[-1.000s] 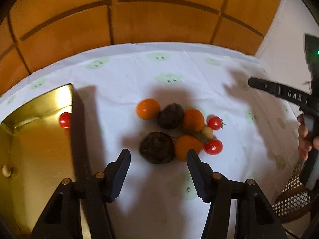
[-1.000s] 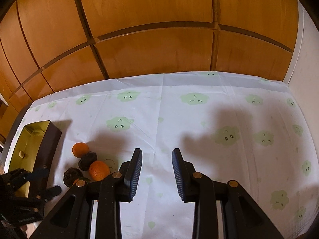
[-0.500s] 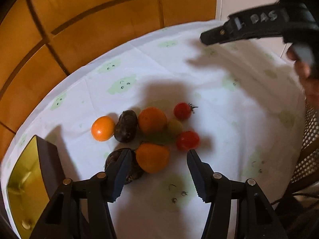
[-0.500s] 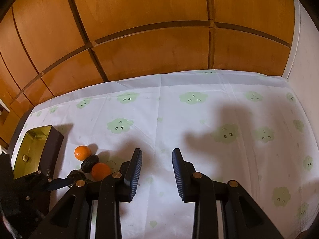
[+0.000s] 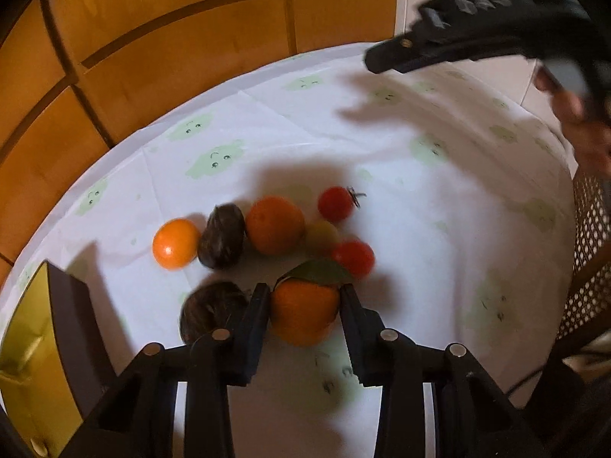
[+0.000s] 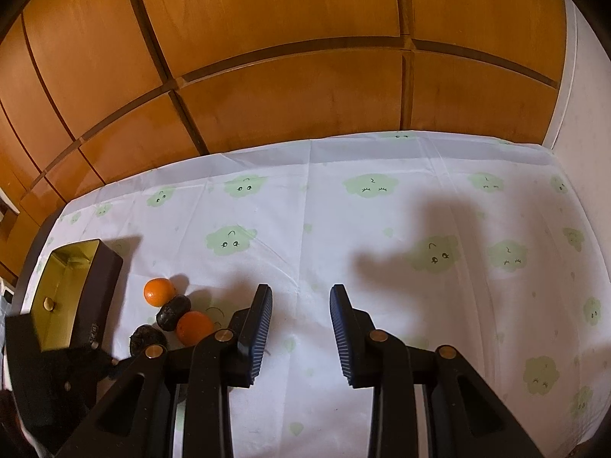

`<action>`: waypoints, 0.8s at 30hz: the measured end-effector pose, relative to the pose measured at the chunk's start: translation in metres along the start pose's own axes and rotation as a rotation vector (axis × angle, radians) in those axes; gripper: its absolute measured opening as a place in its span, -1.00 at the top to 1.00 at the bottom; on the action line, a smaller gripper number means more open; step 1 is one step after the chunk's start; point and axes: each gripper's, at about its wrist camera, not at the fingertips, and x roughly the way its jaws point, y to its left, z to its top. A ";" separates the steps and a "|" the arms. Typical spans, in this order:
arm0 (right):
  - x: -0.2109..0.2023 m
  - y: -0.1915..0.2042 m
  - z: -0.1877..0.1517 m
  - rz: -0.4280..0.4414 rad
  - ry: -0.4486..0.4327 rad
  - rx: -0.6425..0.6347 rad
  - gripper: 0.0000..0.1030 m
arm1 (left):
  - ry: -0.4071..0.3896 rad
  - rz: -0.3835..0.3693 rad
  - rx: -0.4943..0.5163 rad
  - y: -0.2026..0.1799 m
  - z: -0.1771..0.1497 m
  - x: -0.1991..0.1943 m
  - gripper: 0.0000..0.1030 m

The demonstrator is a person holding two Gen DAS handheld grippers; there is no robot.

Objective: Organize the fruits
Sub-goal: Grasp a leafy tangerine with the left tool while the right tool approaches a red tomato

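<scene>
In the left wrist view my left gripper [image 5: 303, 295] has its fingers on both sides of an orange with a green leaf [image 5: 304, 311], touching it or nearly so. Around it on the cloth lie a dark round fruit [image 5: 210, 313], a second dark fruit [image 5: 221, 240], two more oranges [image 5: 175, 243] [image 5: 274, 224], two red tomatoes [image 5: 336, 203] [image 5: 353, 257] and a small yellowish fruit [image 5: 321, 234]. A gold-lined dark box [image 5: 34, 339] stands at the left. My right gripper [image 6: 301, 297] is open and empty above bare cloth; it also shows in the left wrist view [image 5: 458, 30].
The table has a white cloth with green cloud prints [image 6: 420, 229]. Wooden panels [image 6: 267, 57] stand behind it. A cane chair [image 5: 590, 259] is at the right edge. The box [image 6: 68, 297] holds a small pale object [image 6: 48, 302].
My left gripper moved forward and swung right, then narrowed its fingers around the leafy orange. The box slid to the left edge of its view. My right gripper barely moved.
</scene>
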 end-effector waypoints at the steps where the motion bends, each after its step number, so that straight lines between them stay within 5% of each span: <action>1: 0.001 0.000 0.000 -0.001 0.002 0.000 0.39 | -0.011 -0.021 -0.010 -0.001 -0.005 -0.004 0.28; 24: 0.049 0.044 -0.034 0.275 0.306 -0.106 0.39 | -0.022 -0.046 -0.160 -0.006 -0.035 -0.006 0.35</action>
